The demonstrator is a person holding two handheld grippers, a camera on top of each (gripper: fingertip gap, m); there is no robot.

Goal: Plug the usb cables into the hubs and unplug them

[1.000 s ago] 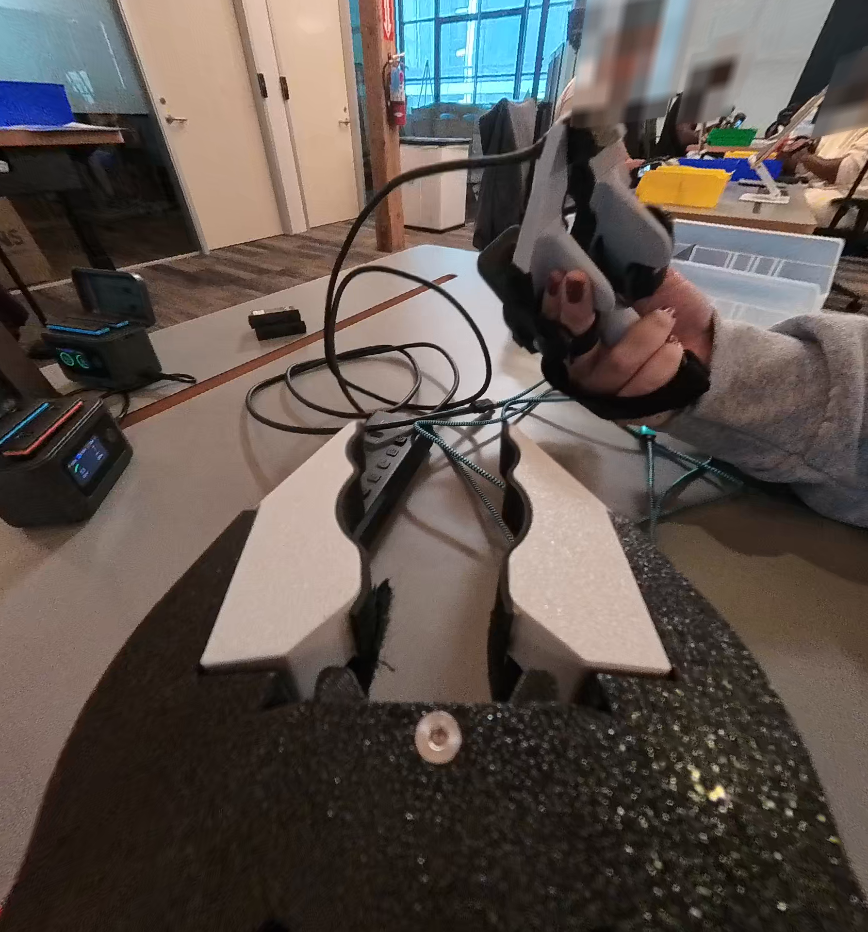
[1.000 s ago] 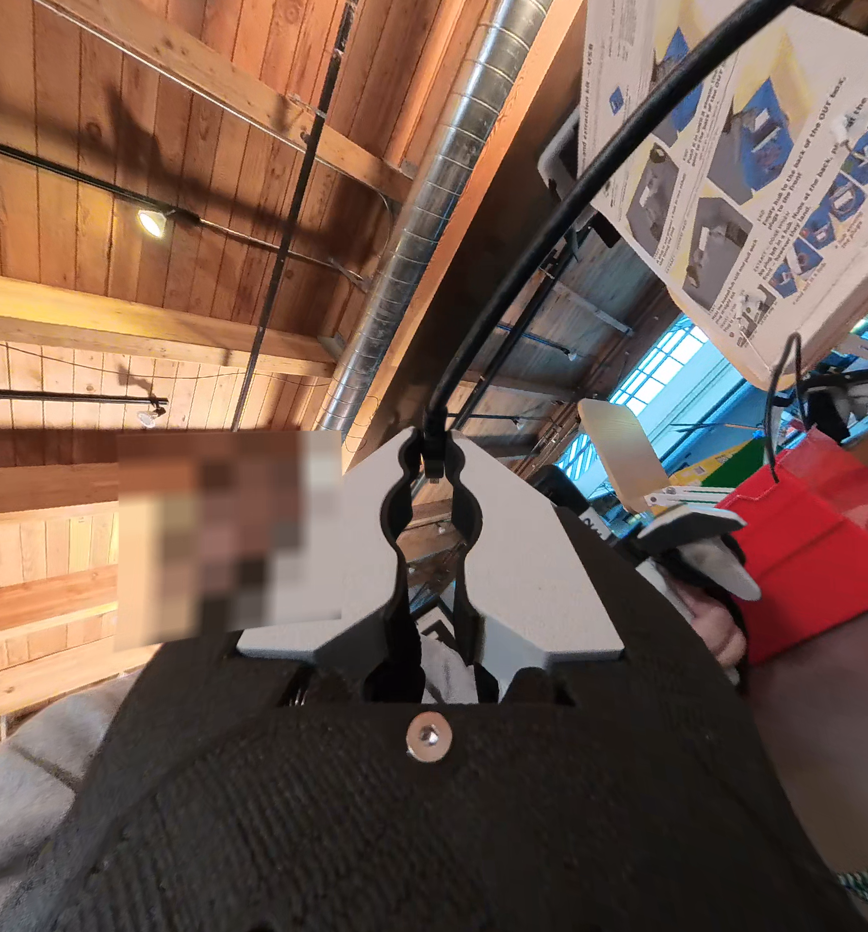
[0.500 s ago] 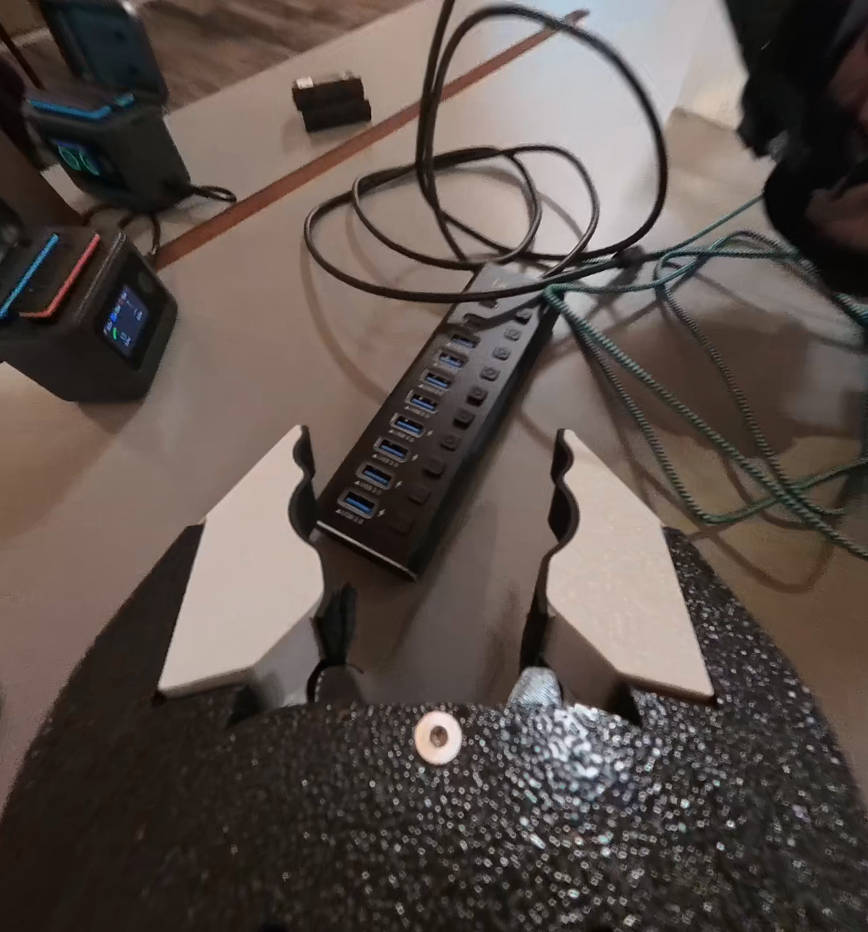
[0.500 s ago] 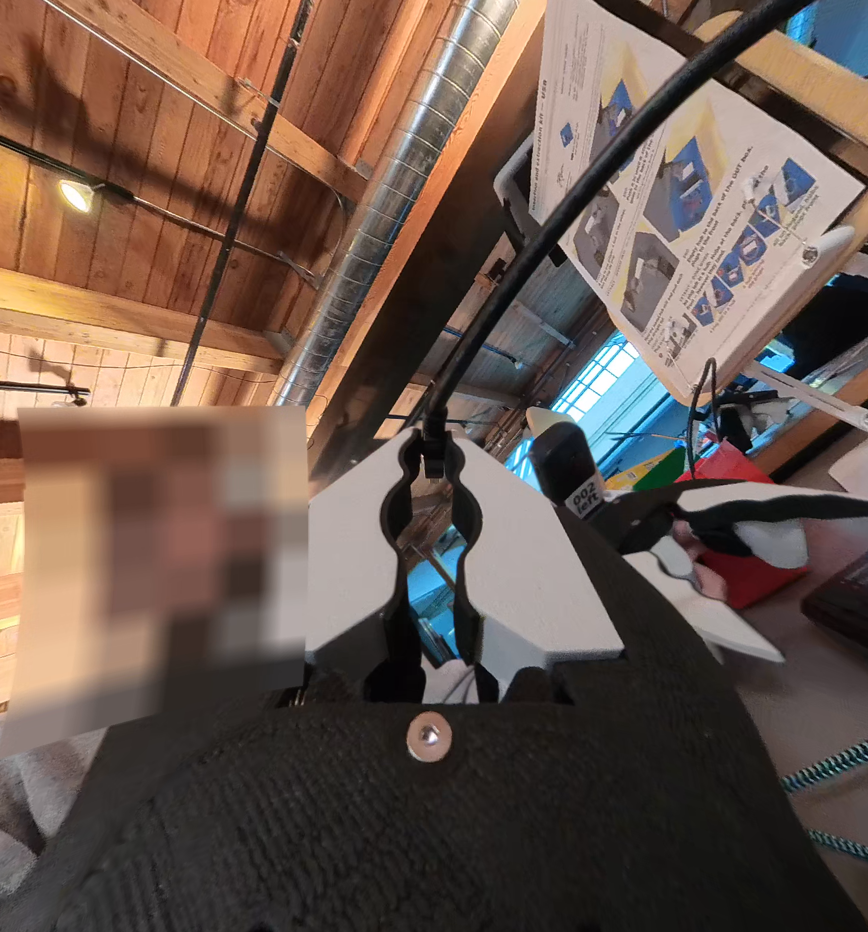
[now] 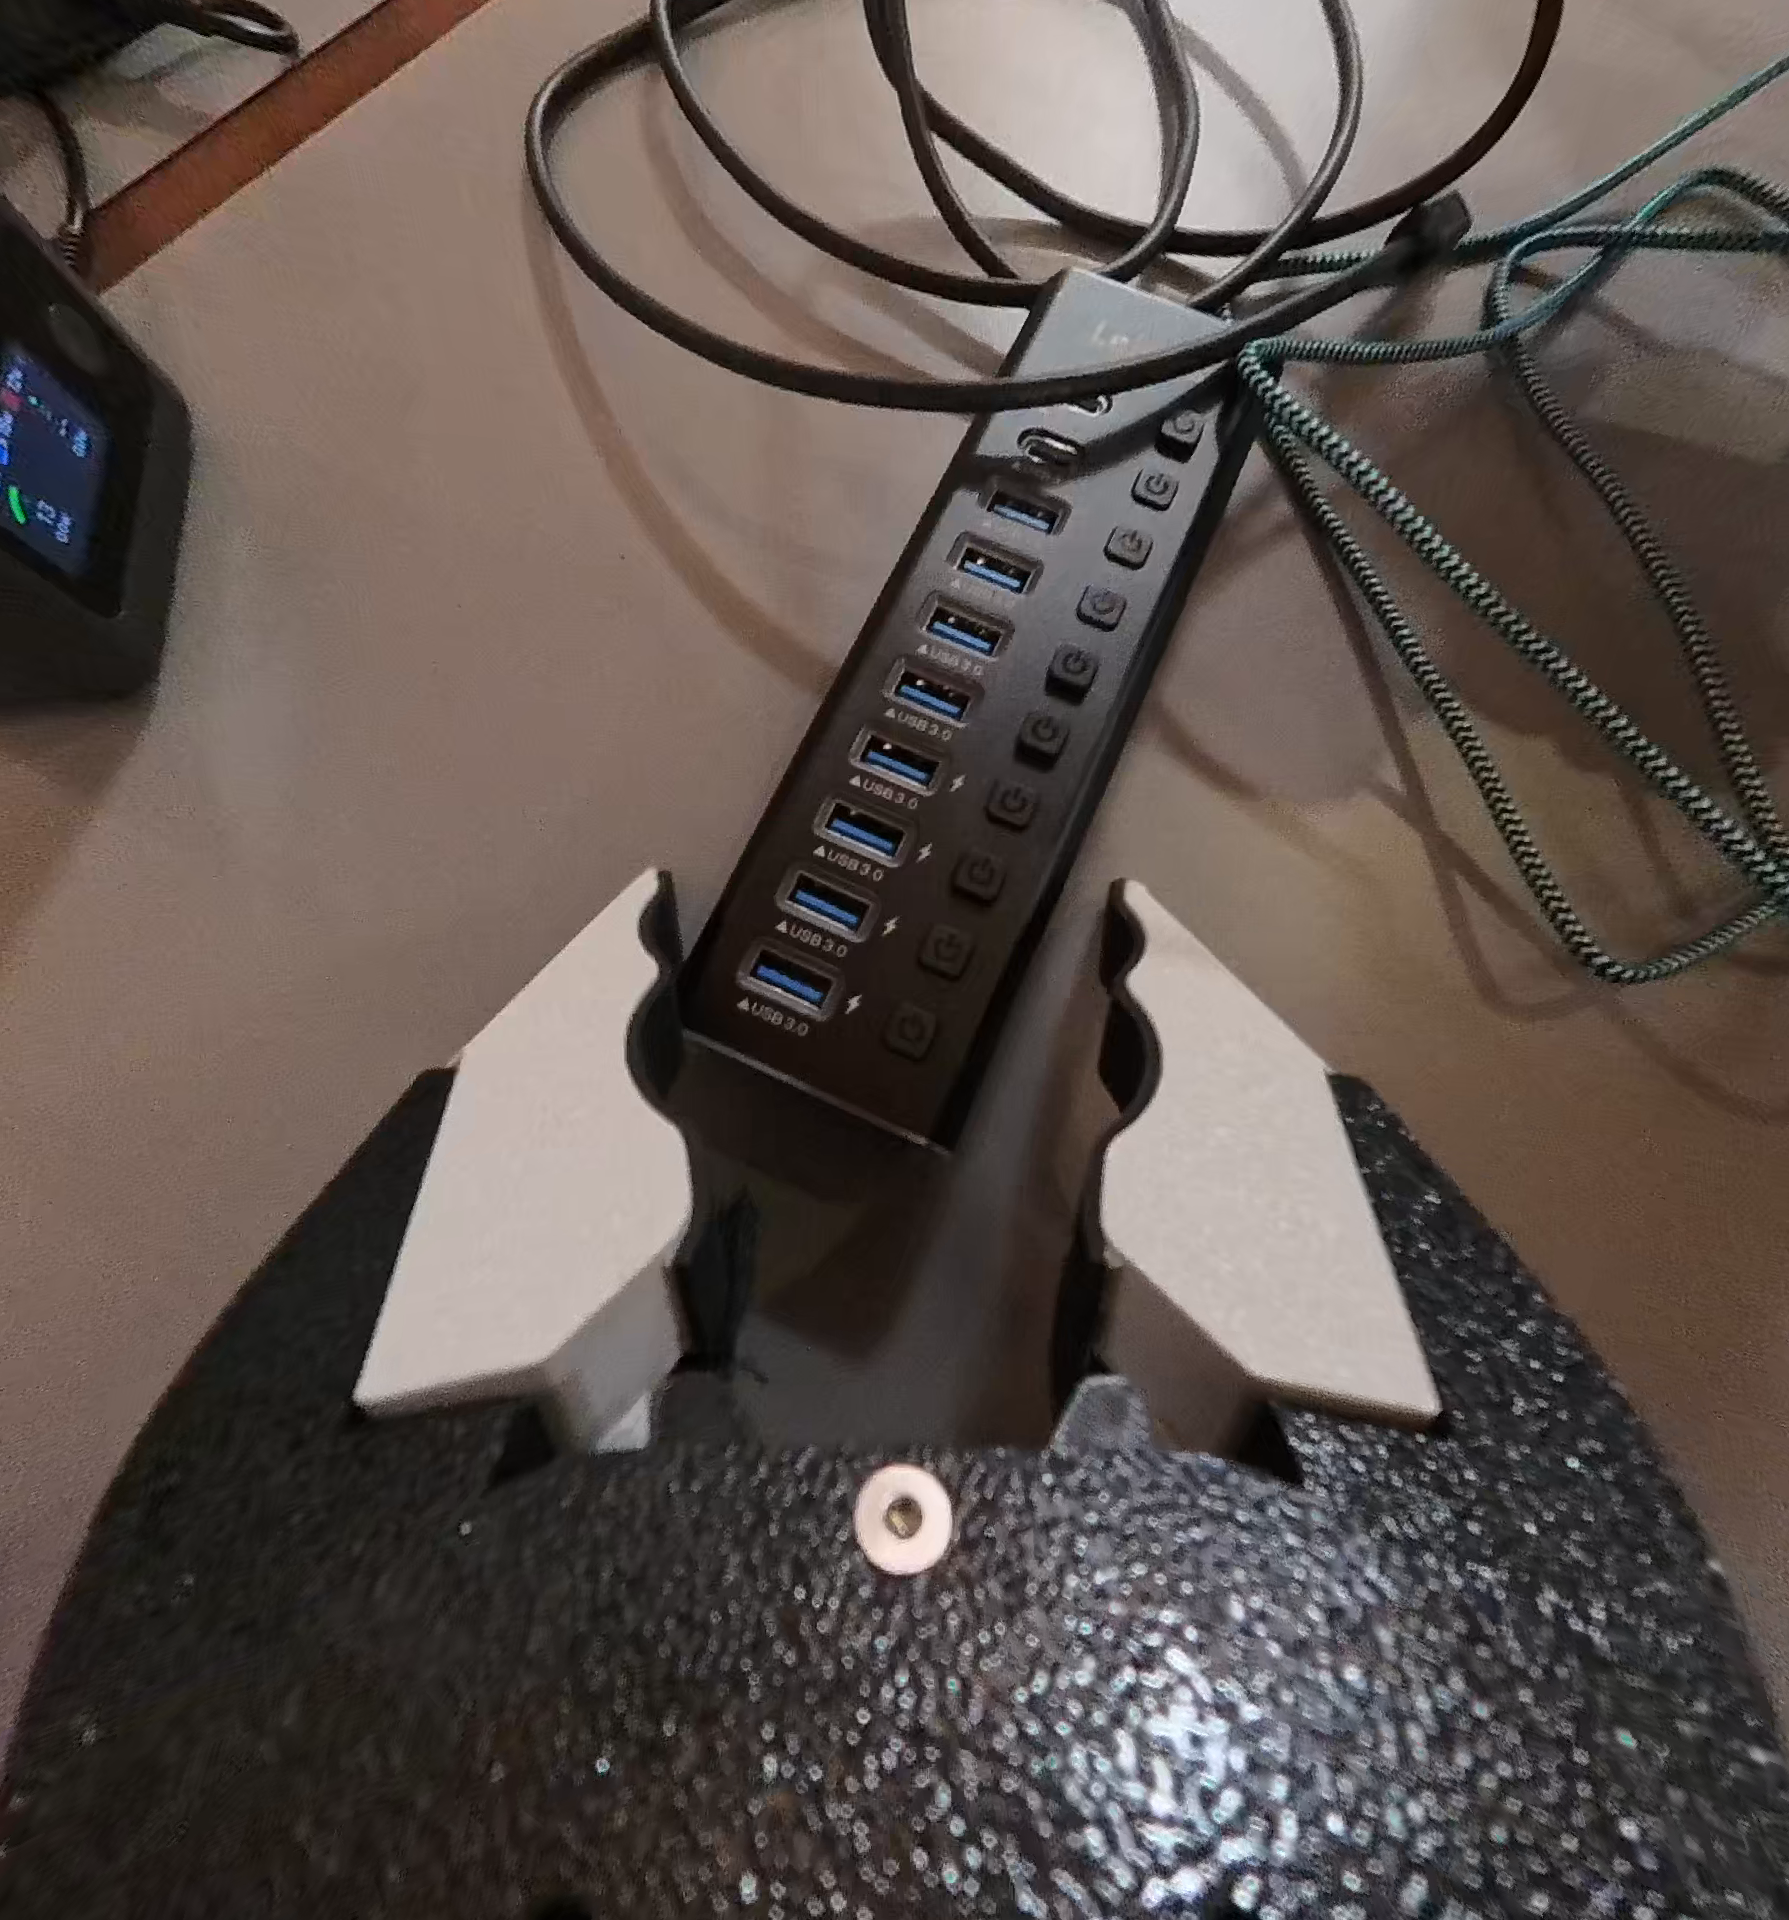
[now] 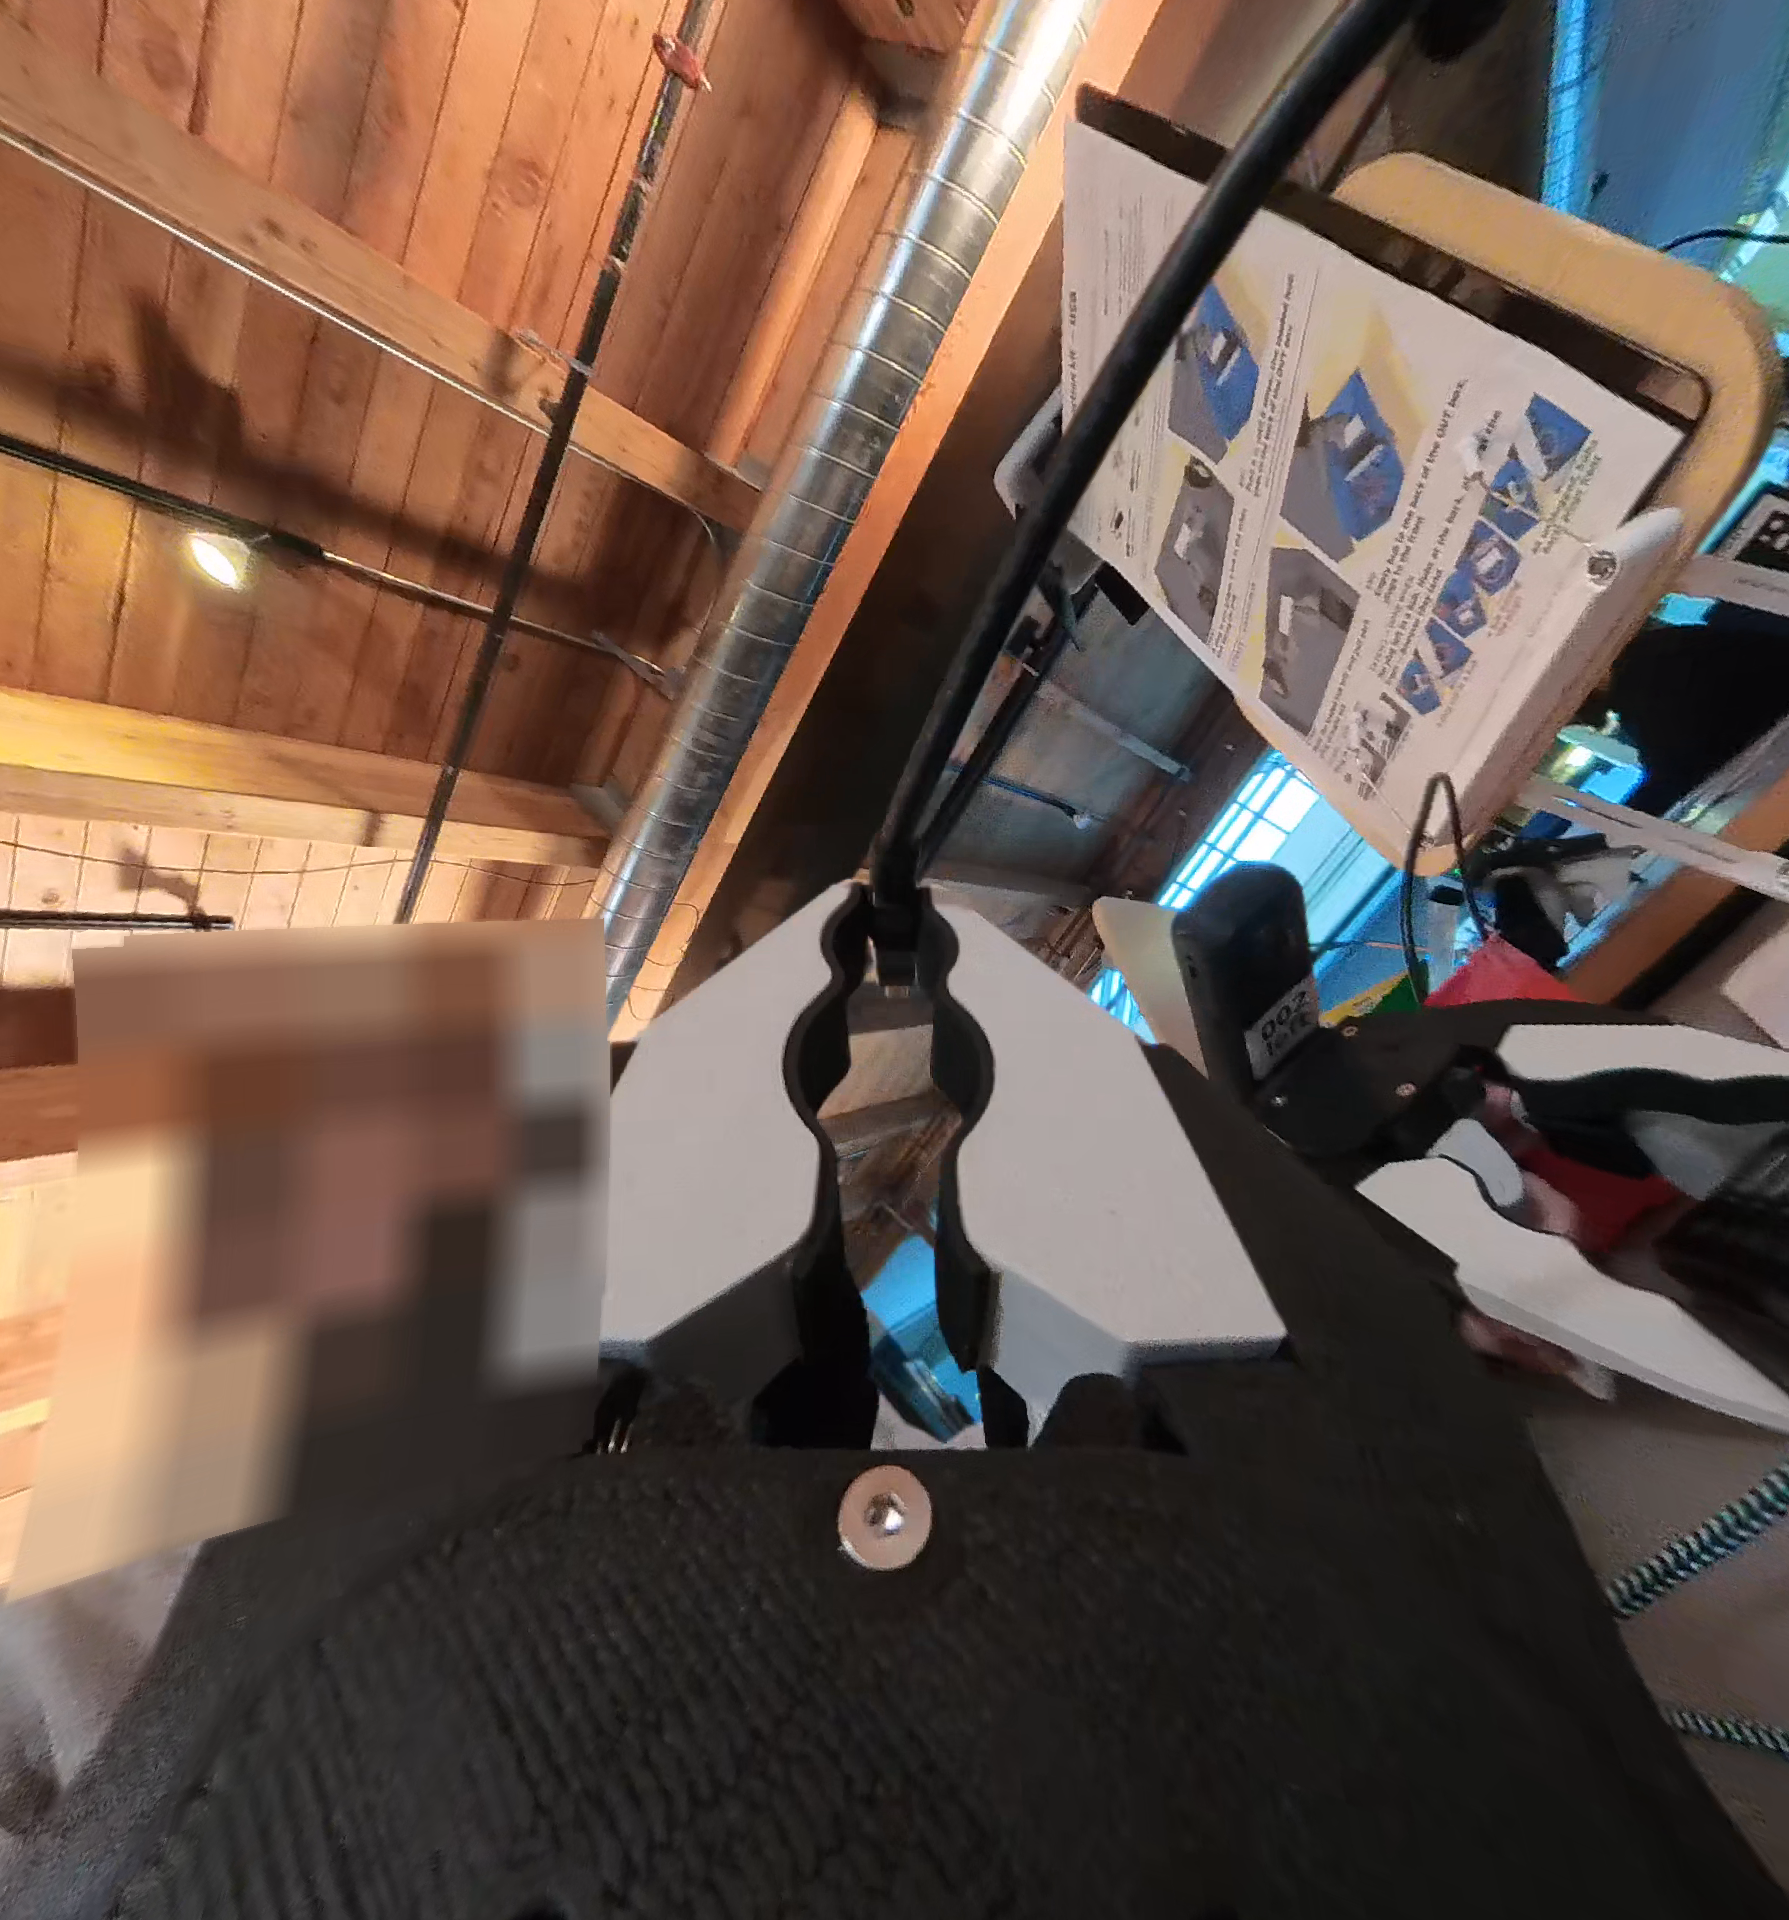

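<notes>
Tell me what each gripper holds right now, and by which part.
The right gripper pinches the black cable at its plug end, at the fingertips. The left gripper holds nothing: its jaws are open around the near end of the USB hub.

Hub [image 5: 957, 727] lies on table [image 5: 402, 520], cables [image 5: 973, 208] behind, device [image 5: 28, 499] left

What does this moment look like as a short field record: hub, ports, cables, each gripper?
hub: black USB hub flat on the grey table, near end between the open fingers of the left gripper
ports: blue ports in a row, none with a plug in it
cables: black cable coiled past the hub's far end; green braided cable to its right
right gripper: pointed up, shut on a black cable plug
other: dark box with a lit screen at left
</notes>
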